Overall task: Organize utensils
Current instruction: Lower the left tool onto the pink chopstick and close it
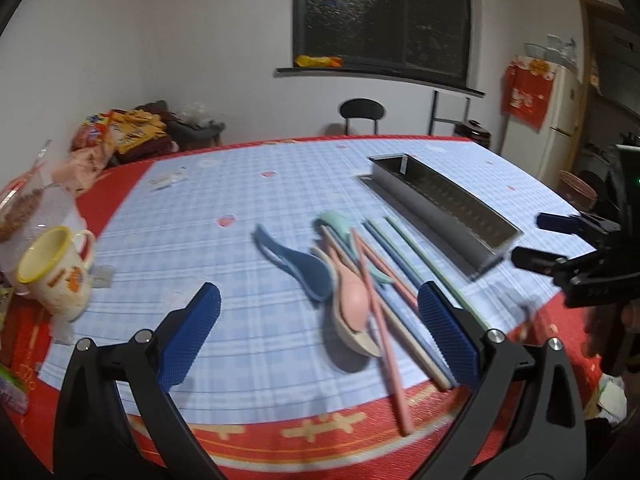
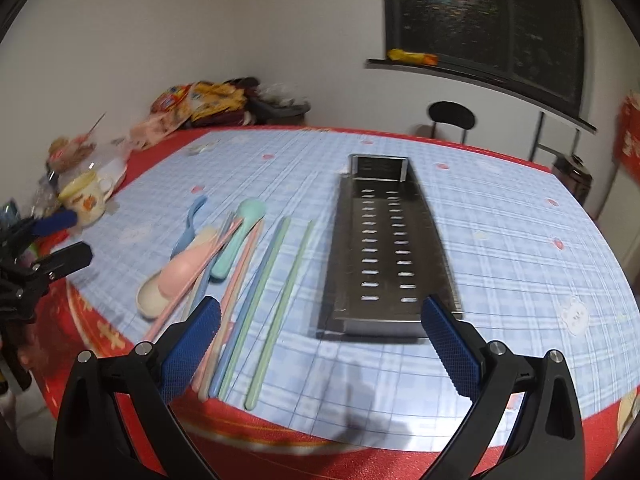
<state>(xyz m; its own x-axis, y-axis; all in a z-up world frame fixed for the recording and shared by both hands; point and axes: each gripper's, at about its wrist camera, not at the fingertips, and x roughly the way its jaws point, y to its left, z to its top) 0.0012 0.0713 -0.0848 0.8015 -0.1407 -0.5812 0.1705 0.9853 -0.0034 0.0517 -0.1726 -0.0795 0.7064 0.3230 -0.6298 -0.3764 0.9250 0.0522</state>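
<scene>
While both grippers hung above the near edge of the table [image 2: 500,240], nothing had been picked up, so I'd judge this as the very start: approach before the first grasp. The left gripper [image 1: 320,336] had its jaws spread wide, holding nothing, aimed at the spoon pile. The right gripper [image 2: 320,344] was equally wide and unloaded, pointed between the chopsticks and the tray. The metal tray [image 2: 388,240], perforated and with no utensil in it, lay lengthwise on the blue checked cloth, just right of the utensils. All utensils sat loose in a heap to its left: a blue spoon [image 1: 298,260] a little apart on the far left, then a pink spoon [image 1: 354,292] resting on a beige spoon [image 1: 356,340], and a mint spoon [image 1: 340,222] behind them. Chopsticks lay beside and partly across the spoons: a pink chopstick [image 1: 386,344] crossed over the spoon bowls, and a green chopstick [image 2: 274,312] lay nearest the tray, clear of the rest. A cup [image 1: 56,276] stood well apart at the left edge, not involved. Next move likely called for one gripper to drop and close on a single piece; the green chopstick looked easiest, being separate. Thin sticks flat on cloth would need a low, narrow pinch, and the crossed pink one risked dragging the spoons.
</scene>
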